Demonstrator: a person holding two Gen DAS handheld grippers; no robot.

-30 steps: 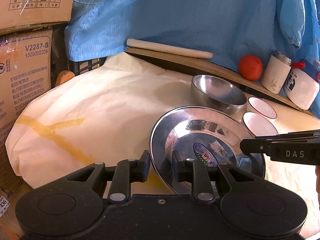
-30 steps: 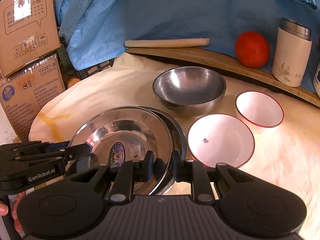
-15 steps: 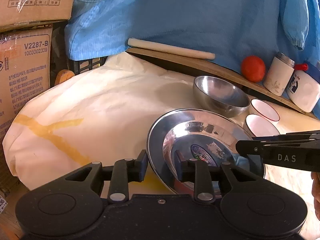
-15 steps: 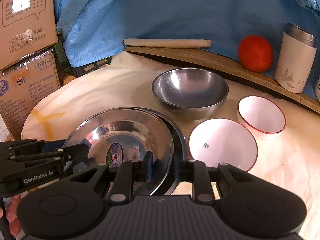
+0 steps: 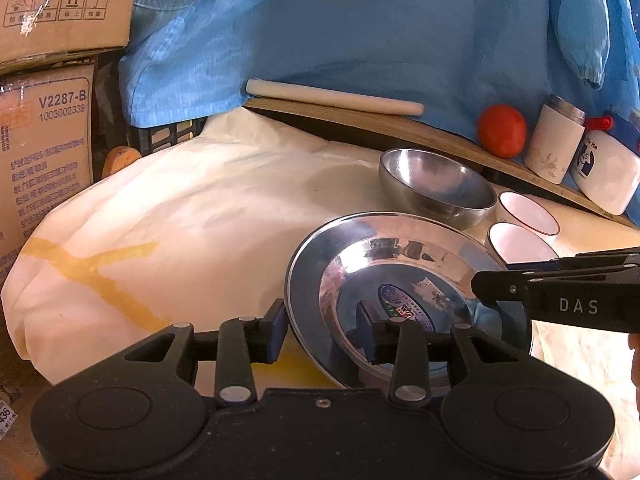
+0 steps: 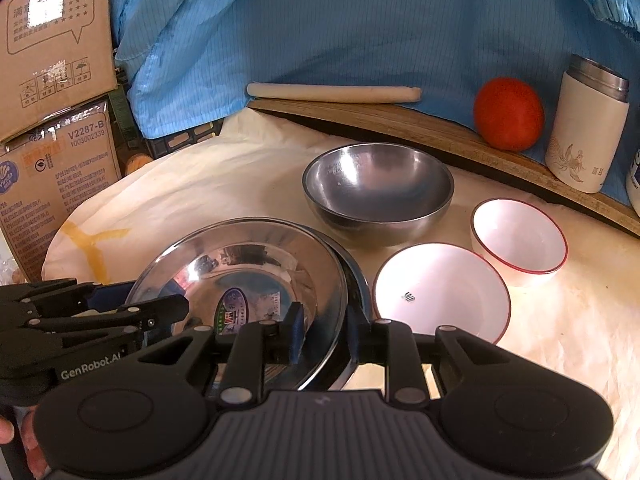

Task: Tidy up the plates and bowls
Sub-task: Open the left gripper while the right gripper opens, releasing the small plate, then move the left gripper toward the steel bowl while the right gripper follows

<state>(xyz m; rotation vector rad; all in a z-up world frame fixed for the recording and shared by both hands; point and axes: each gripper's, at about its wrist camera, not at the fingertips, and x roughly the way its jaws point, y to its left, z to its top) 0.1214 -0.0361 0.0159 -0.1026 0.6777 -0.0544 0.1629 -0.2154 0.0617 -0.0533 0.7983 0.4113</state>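
Steel plates (image 6: 248, 264): two shiny plates lying stacked on the cream cloth, the upper tilting, a sticker showing in its well.
Steel bowl (image 6: 378, 188): sitting upright and empty just behind the plates.
White bowls: two red-rimmed bowls, the nearer (image 6: 442, 292) and the farther (image 6: 520, 236), standing upright side by side.

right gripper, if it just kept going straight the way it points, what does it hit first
The right gripper already has the rim of the steel plate between its fingers, so it would press into that plate first. Beyond it, probably the steel bowl, though depth is unclear.
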